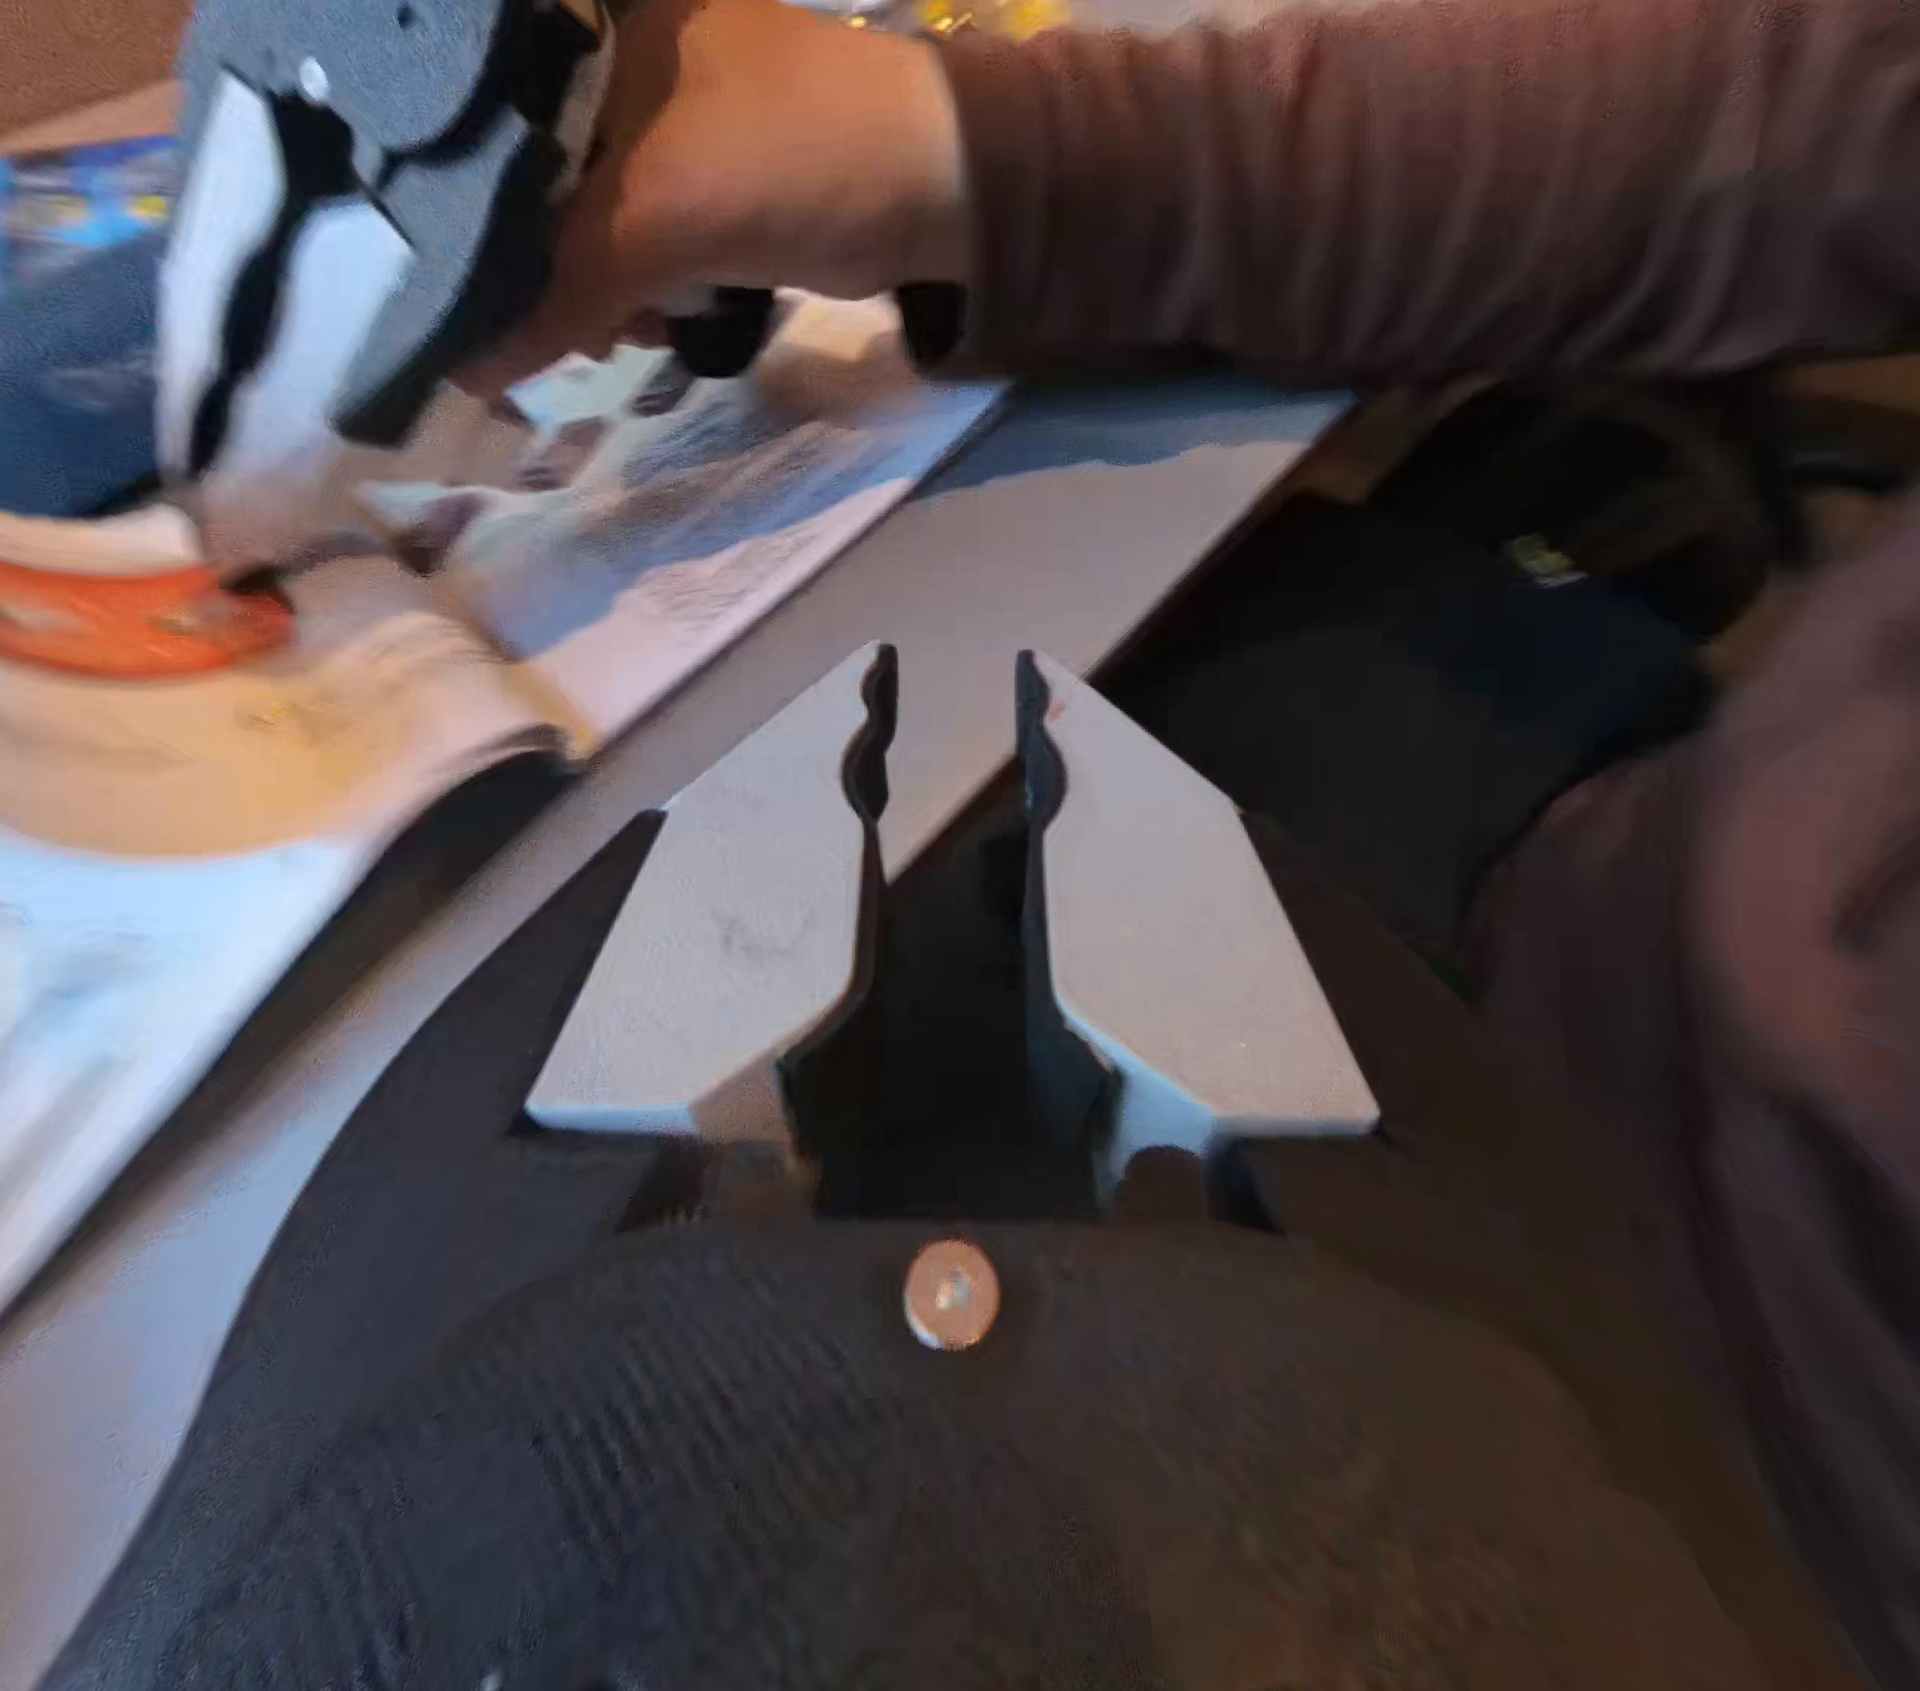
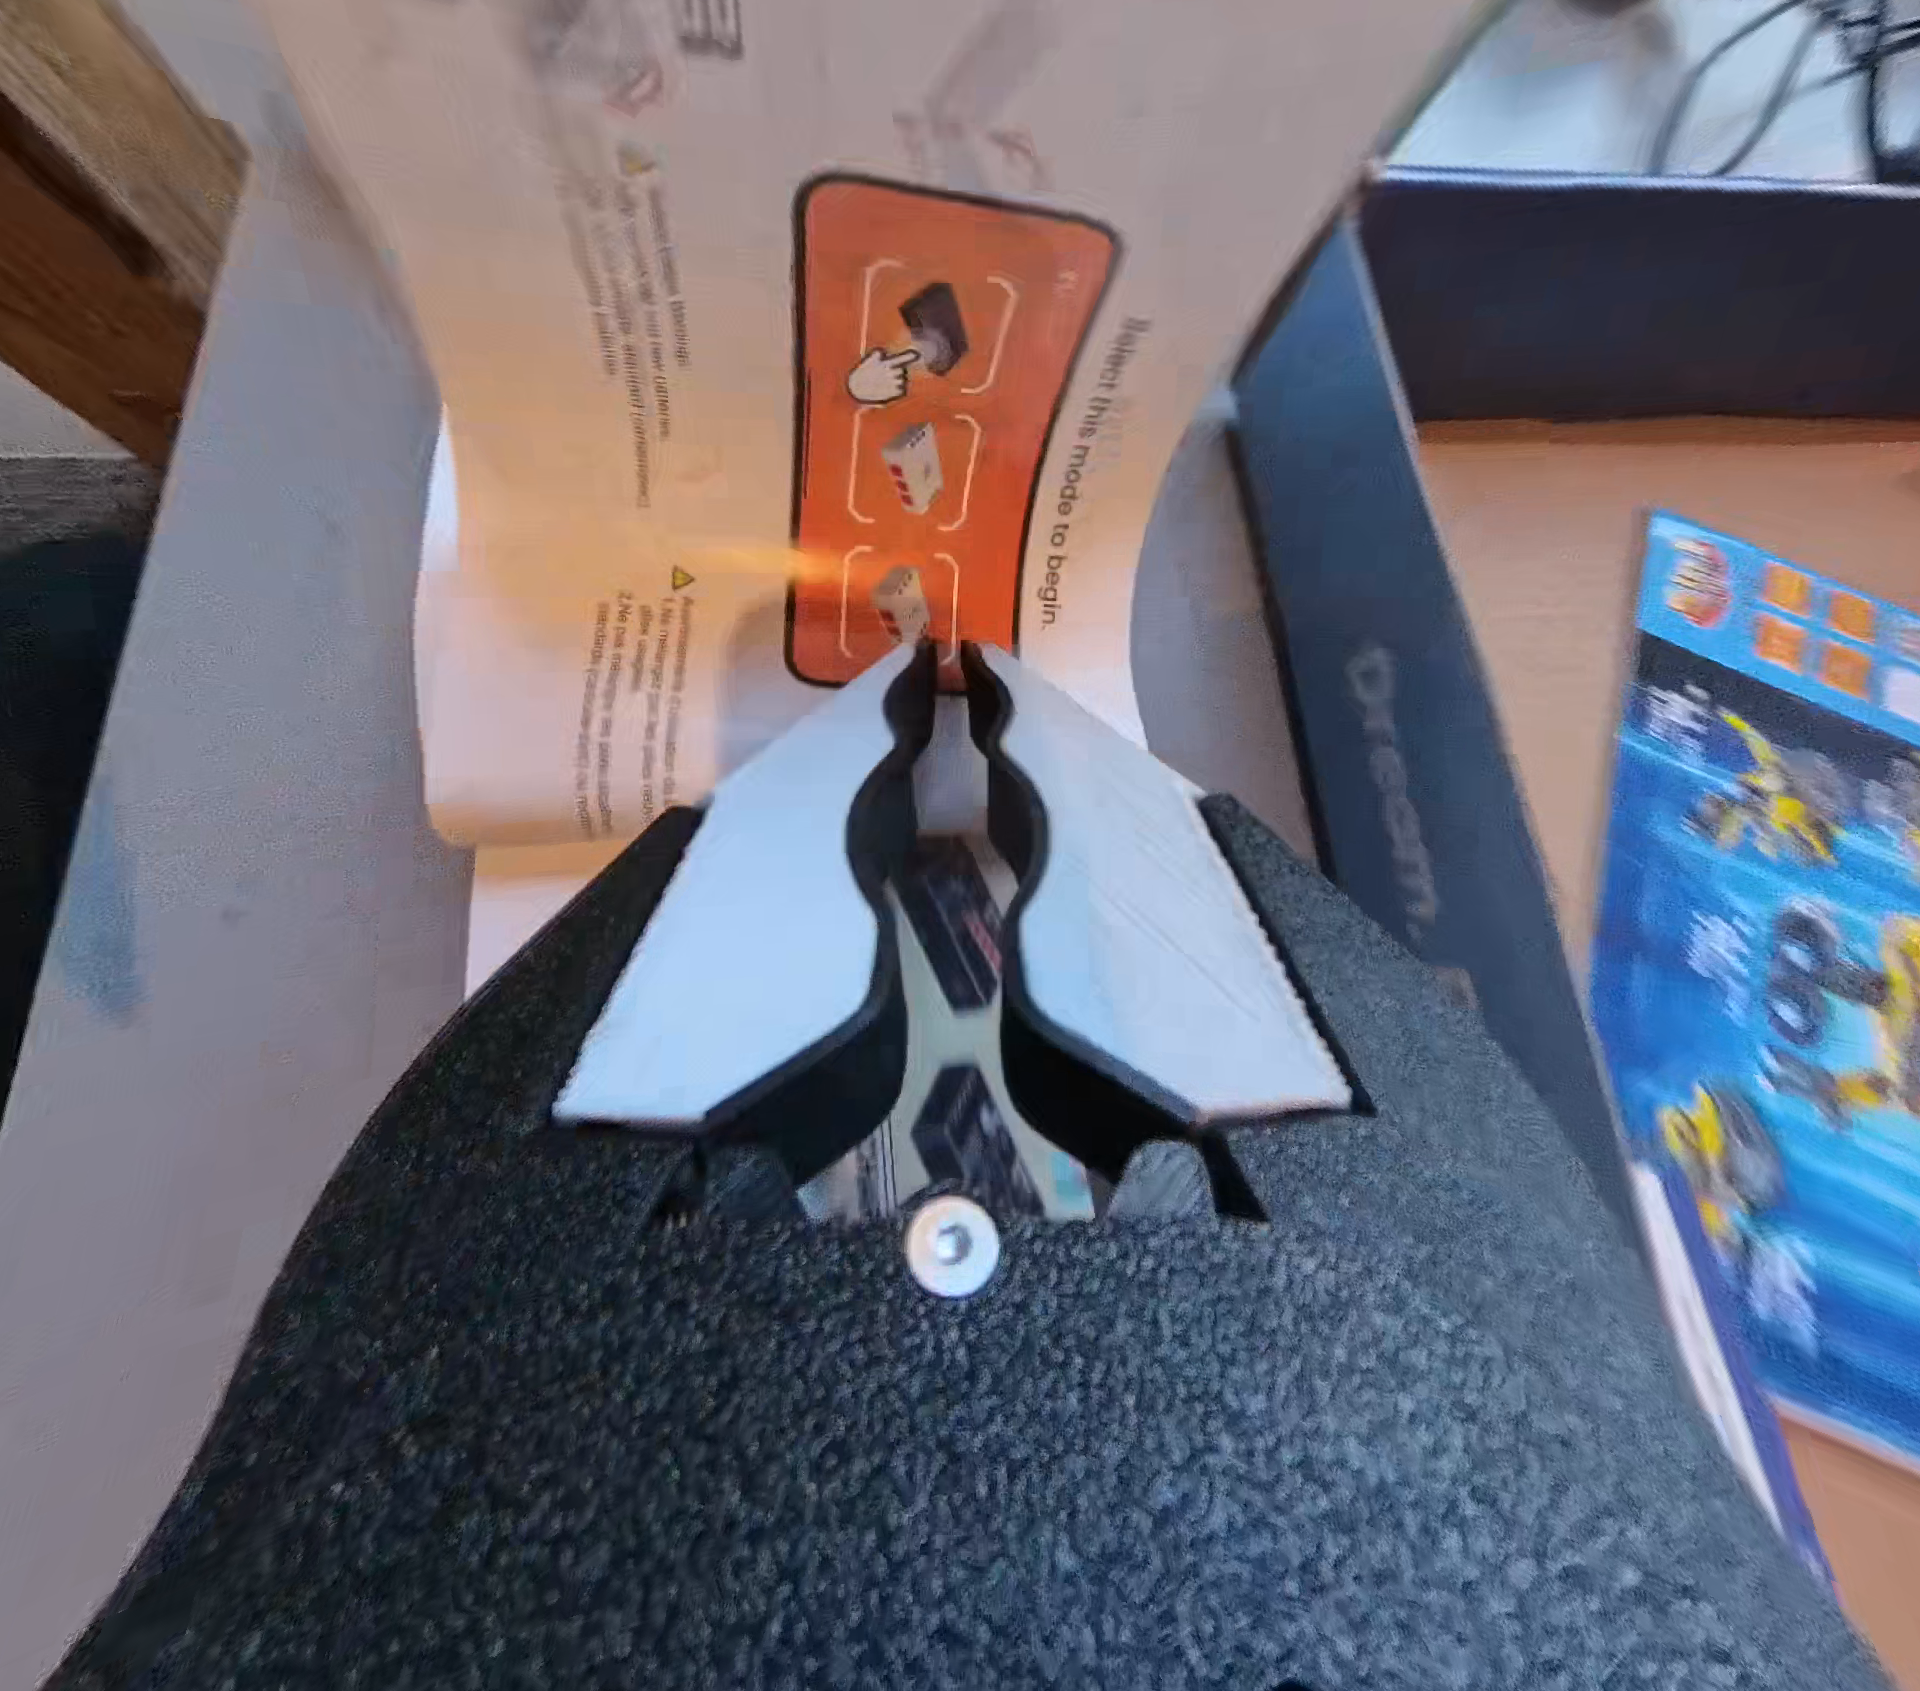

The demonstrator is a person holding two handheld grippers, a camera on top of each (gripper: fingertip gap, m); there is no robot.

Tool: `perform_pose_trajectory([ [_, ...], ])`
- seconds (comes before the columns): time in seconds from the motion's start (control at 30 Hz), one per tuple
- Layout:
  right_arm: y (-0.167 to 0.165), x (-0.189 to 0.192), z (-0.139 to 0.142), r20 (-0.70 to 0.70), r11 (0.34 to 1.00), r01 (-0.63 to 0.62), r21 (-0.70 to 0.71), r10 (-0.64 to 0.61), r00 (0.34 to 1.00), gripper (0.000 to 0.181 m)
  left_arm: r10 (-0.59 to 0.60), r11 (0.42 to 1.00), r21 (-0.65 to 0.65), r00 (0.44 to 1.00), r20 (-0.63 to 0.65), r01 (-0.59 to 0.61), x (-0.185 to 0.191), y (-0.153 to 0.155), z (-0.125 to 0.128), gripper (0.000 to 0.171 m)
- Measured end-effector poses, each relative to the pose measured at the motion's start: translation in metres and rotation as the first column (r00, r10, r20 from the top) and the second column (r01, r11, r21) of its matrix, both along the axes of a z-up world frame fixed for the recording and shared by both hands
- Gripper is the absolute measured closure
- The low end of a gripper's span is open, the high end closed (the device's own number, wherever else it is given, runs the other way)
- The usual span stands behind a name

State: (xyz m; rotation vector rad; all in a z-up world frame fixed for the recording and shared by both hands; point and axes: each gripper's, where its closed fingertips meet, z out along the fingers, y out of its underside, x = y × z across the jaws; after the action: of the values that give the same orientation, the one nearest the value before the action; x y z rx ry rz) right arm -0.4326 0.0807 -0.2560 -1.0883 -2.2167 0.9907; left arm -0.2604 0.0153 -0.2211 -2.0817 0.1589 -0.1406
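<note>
My right claw (image 2: 943, 652) pinches a booklet page (image 2: 935, 83), which curls up and blocks my view ahead. My left claw (image 1: 951, 665) hangs narrowly parted, holding nothing, over the surface (image 1: 1039, 519) edge. A dark box (image 2: 1351, 602) and a blue leaflet (image 2: 1766, 914) lie beyond.

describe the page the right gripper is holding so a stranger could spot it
On the table an open booklet lies by a dark box. The right gripper pinches one page, lifted and curled. Only it carries an orange panel.

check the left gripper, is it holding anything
No, the left gripper is open with only the grey table edge visible between its fingers.
</note>
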Motion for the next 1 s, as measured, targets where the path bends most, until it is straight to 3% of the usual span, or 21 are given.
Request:
perform_pose_trajectory([
  [0.1,-0.015,-0.013,-0.019,0.069,0.999,-0.048,0.002,0.047,0.996,0.178,0.112,0.988,-0.078,0.96,-0.258,-0.136,-0.052,0.019,-0.006,0.155],
  [0.23,-0.014,-0.021,-0.009,0.031,0.997,-0.048,-0.061,0.05,0.998,0.176,0.198,0.964,-0.104,0.923,-0.33,-0.244,-0.107,0.035,-0.009,0.168],
  [0.33,-0.005,-0.016,0.003,-0.014,0.988,-0.048,-0.149,0.046,0.999,0.177,0.21,0.928,-0.201,0.886,-0.414,-0.314,-0.14,0.03,-0.032,0.171],
  [0.4,0.007,-0.015,0.007,-0.055,0.991,-0.018,-0.135,0.01,0.998,0.178,0.206,0.884,-0.301,0.876,-0.437,-0.358,-0.153,0.021,-0.053,0.171],
  [0.53,0.014,-0.006,0.009,-0.088,0.996,-0.041,-0.073,0.035,0.996,0.181,0.24,0.855,-0.334,0.873,-0.424,-0.397,-0.159,0.012,-0.063,0.171],
  [0.67,0.011,-0.002,-0.013,-0.044,0.995,-0.068,0.079,0.071,0.996,0.181,0.297,0.827,-0.327,0.849,-0.437,-0.458,-0.168,0.004,-0.059,0.171],
  [0.73,0.009,-0.002,-0.021,-0.033,0.984,-0.072,0.16,0.079,0.996,0.181,0.321,0.847,-0.272,0.848,-0.422,-0.456,-0.165,0.01,-0.045,0.171],
  [0.83,0.008,-0.004,-0.024,-0.057,0.968,-0.062,0.242,0.078,0.995,0.181,0.274,0.923,-0.178,0.908,-0.318,-0.341,-0.137,0.036,-0.021,0.171],
  [1.0,0.012,-0.006,-0.008,-0.175,0.966,-0.002,0.258,0.049,0.983,0.181,0.231,0.879,-0.316,0.899,-0.372,-0.356,-0.142,0.043,-0.056,0.171],
])
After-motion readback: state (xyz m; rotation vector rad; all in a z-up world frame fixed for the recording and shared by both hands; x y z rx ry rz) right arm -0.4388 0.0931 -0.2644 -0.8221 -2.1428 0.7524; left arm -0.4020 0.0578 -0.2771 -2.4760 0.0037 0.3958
